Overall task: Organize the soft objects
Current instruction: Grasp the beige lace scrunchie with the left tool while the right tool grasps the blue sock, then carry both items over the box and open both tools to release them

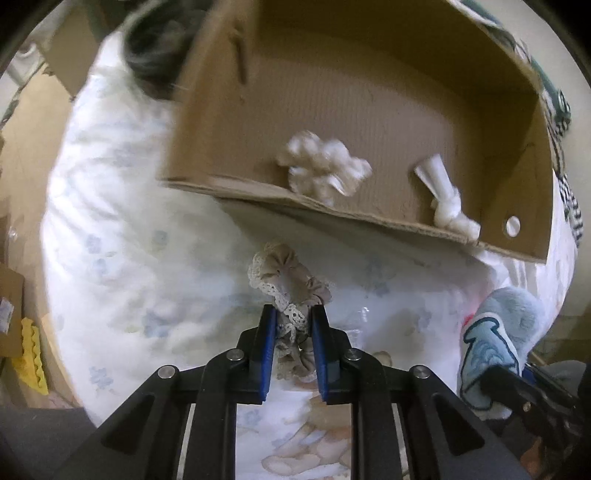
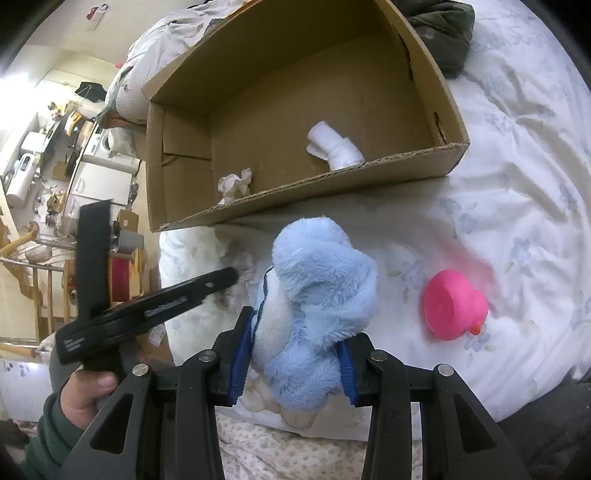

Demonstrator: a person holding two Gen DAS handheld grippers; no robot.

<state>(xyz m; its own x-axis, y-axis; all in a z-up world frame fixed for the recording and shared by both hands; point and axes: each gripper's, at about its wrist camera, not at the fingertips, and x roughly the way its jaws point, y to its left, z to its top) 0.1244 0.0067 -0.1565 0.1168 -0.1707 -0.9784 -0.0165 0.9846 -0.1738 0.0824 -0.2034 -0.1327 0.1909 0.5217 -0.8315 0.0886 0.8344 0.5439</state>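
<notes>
My left gripper [image 1: 293,314] is shut on a beige lace scrunchie [image 1: 284,280], held above the white bedding in front of the cardboard box [image 1: 236,192]. The box holds a white fluffy scrunchie [image 1: 325,166] and a knotted white cloth [image 1: 443,195]; both also show in the right wrist view, the cloth [image 2: 334,146] and the scrunchie [image 2: 234,182]. My right gripper [image 2: 295,332] is shut on a light blue plush toy [image 2: 317,295], just short of the box [image 2: 295,192]. The left gripper [image 2: 207,286] appears at left there, the scrunchie blurred at its tip.
A pink rubber duck [image 2: 454,306] lies on the floral white bedding [image 2: 517,184] right of the plush. A dark green garment [image 2: 443,29] lies behind the box. Cluttered shelves [image 2: 55,147] stand off the bed at left. A yellow item [image 1: 33,350] lies on the floor.
</notes>
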